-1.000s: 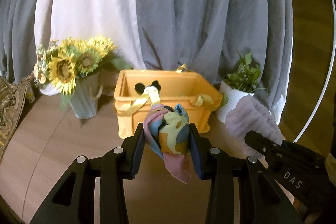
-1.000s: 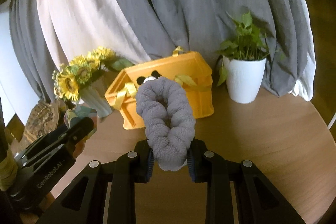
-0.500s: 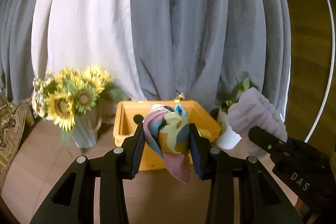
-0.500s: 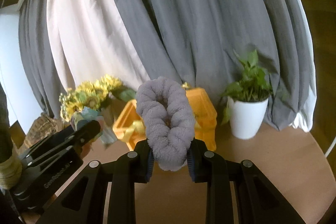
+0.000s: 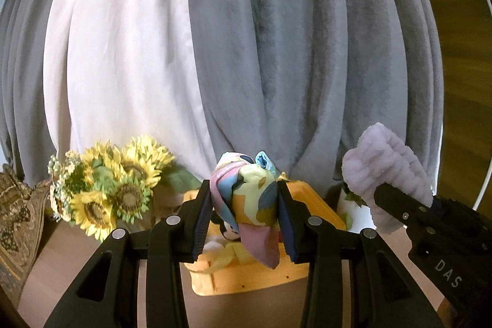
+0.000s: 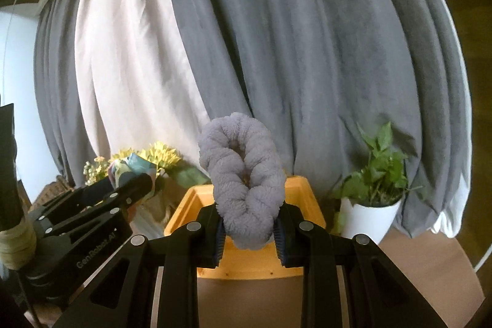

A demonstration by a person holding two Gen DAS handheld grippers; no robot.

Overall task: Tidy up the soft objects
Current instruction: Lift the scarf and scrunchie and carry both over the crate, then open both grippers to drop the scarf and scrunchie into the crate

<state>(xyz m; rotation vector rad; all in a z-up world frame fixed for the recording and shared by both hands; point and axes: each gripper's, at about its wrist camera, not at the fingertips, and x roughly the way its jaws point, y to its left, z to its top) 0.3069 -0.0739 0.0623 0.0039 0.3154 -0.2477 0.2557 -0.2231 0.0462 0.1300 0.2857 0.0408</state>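
We see only part of the orange crate (image 5: 246, 278): the scarf (image 5: 246, 199) and fingers (image 5: 201, 217) cover most of its contents, leaving a plush toy (image 5: 229, 231) half hidden. The headband (image 6: 246, 183) blocks the crate's middle in the right wrist view.

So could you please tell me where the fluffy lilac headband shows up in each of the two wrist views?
Left wrist view: the lilac headband sits at the right edge, clamped in the right gripper that enters from the lower right.
Right wrist view: it fills the centre, standing up between that gripper's own fingers.
Shared landmark: the orange basket, just behind the headband in both.
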